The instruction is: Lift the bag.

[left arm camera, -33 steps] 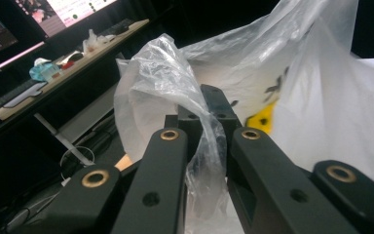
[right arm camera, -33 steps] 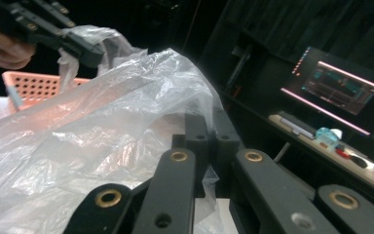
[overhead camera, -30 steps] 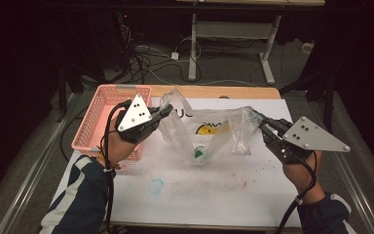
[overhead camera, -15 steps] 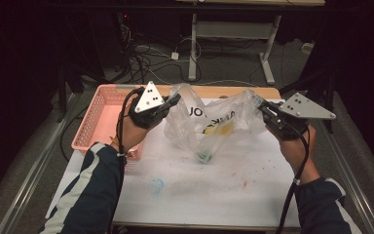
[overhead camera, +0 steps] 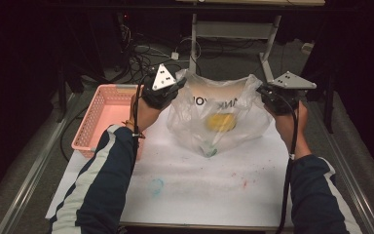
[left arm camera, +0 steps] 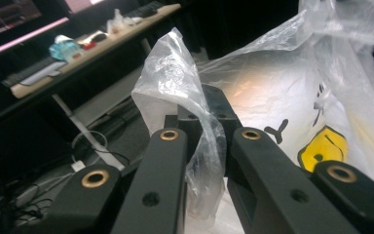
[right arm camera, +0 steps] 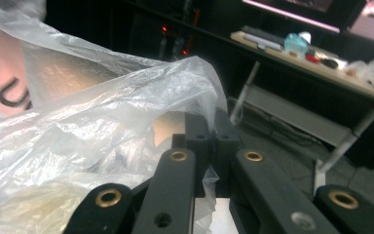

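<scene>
The plastic bag (overhead camera: 219,117) hangs above the table (overhead camera: 199,190), mouth upward, long axis left to right. The left gripper (overhead camera: 175,90) and right gripper (overhead camera: 264,91) each clamp one handle.

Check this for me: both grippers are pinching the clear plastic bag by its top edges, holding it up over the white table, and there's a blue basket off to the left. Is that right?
Nearly. The basket is pink, not blue, as the high view shows. The rest holds: the left gripper and the right gripper each pinch a top edge of the clear plastic bag, holding it up over the white table.
</scene>
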`<state>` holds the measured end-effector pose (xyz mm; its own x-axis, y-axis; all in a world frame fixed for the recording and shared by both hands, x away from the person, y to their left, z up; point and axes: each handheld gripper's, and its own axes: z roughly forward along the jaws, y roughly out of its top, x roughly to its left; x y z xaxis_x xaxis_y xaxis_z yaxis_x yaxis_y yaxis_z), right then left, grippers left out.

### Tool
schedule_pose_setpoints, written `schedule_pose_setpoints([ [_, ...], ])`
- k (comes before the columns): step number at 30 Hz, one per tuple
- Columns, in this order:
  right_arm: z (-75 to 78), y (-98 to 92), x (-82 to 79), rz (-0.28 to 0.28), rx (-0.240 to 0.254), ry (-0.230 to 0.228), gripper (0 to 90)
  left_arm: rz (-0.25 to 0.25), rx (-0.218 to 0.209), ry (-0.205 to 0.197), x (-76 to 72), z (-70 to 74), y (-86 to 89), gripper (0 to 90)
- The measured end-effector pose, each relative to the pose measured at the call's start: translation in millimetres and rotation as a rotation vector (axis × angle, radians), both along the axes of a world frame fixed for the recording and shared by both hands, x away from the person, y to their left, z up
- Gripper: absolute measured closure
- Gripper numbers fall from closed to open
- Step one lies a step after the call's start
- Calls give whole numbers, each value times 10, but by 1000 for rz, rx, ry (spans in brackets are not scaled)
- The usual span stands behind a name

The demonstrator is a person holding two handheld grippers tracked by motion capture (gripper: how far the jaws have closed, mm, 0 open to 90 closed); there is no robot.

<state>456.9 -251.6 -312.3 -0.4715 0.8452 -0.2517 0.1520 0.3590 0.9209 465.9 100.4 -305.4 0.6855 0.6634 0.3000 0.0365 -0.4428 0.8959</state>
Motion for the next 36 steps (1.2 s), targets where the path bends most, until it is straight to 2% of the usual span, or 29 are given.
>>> schedule_pose_setpoints([
  [5, -43, -19, 257, -43, 0, 40, 900, 30, 5, -2, 190, 48, -21, 856],
  [8, -74, -13, 412, -70, -2, 69, 900, 47, -7, 15, 320, 41, -26, 856],
  [13, -87, 26, 611, -104, -22, 83, 900, 79, -3, 30, 479, 23, -28, 857],
  [17, -48, 63, 704, -112, -17, 91, 900, 104, -30, 35, 559, 66, -18, 857],
  [21, 40, 90, 773, -113, -26, 89, 900, 116, -37, 17, 579, 160, -30, 857],
  [23, 94, 96, 796, -115, -36, 70, 900, 127, -39, 10, 589, 201, -39, 857],
  [26, 178, 91, 836, -123, -28, 75, 900, 140, -40, 1, 603, 256, -67, 856],
  [28, 242, 87, 847, -130, -35, 67, 900, 146, -32, 0, 612, 294, -91, 856],
  [34, 469, 32, 791, -147, -2, 45, 900, 146, -26, -15, 575, 415, -121, 856],
  [36, 555, 25, 753, -150, -4, 33, 900, 153, -24, -24, 562, 435, -122, 856],
])
